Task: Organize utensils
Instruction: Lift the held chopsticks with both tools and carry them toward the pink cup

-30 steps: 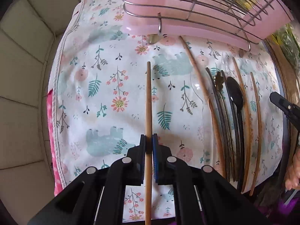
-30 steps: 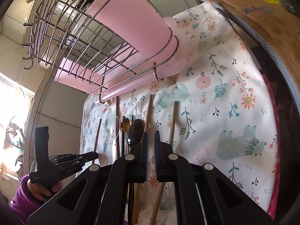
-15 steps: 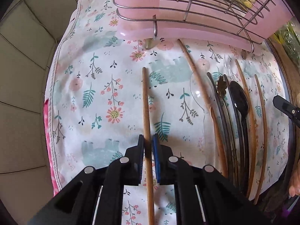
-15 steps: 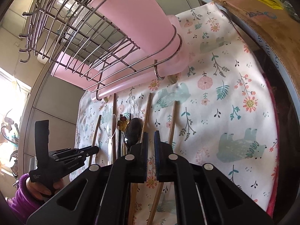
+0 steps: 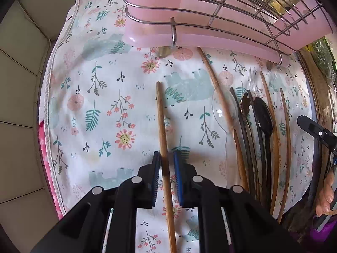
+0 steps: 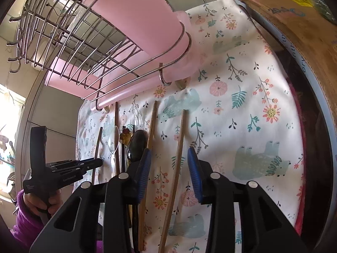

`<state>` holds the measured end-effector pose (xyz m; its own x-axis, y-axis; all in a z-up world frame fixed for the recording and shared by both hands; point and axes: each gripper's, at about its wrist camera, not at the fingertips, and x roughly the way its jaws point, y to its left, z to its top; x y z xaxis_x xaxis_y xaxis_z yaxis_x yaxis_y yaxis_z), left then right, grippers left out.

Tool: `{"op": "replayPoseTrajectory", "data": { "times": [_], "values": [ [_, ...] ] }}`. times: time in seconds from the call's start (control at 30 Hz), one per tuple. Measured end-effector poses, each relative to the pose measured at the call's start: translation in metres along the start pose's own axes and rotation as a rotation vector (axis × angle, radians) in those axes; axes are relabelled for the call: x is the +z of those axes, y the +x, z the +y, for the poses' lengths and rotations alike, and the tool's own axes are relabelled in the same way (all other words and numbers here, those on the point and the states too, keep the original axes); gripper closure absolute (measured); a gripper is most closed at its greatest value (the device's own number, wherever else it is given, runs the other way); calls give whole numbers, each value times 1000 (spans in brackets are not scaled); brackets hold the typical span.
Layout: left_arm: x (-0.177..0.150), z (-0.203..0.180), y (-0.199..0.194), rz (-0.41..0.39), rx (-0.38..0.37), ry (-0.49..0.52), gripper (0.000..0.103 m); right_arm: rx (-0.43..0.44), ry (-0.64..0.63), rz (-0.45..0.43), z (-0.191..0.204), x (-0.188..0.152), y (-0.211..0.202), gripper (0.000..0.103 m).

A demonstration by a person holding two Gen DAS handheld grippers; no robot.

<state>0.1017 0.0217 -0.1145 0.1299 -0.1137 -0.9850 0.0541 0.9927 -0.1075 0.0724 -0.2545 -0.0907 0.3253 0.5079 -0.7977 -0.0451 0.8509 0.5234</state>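
A lone wooden chopstick lies on the floral cloth. My left gripper has opened around it; its jaws stand a little apart with the stick between them, lying on the cloth. The same stick shows in the right wrist view, between the wide-open jaws of my right gripper, which hovers above it. To the side lie several utensils: wooden chopsticks, a black spoon, a clear plastic spoon.
A pink and wire dish rack stands at the far end of the cloth, also seen in the right wrist view. A cardboard box borders one side. Tiled wall borders the other.
My left gripper opened and let go of the chopstick, which now rests on the cloth. My right gripper opened wide and moved over the same stick.
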Motion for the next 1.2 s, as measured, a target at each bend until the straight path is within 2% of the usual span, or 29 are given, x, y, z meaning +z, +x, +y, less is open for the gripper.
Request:
{"op": "replayPoseTrajectory", "data": {
  "times": [0.2,0.53,0.6,0.63,0.7,0.73,0.87,1.2],
  "values": [
    [-6,3,-14,-50,31,16,90,-58,-28,18,4,6,2,67],
    [14,2,-3,-70,30,6,90,-199,-98,96,15,11,32,67],
    [16,1,0,-78,26,3,90,-218,-116,93,18,13,33,72],
    [17,1,0,-80,25,2,90,-236,-125,91,20,13,35,80],
    [17,2,0,-91,21,-1,93,-261,-138,89,21,14,37,88],
    [14,4,1,-99,16,-2,96,-263,-149,83,22,14,37,94],
    [8,10,-6,-136,0,-7,98,-215,-132,43,25,10,33,97],
    [-14,11,-53,-313,-4,-17,98,-108,-165,-175,45,-6,-27,97]
  ]
}}
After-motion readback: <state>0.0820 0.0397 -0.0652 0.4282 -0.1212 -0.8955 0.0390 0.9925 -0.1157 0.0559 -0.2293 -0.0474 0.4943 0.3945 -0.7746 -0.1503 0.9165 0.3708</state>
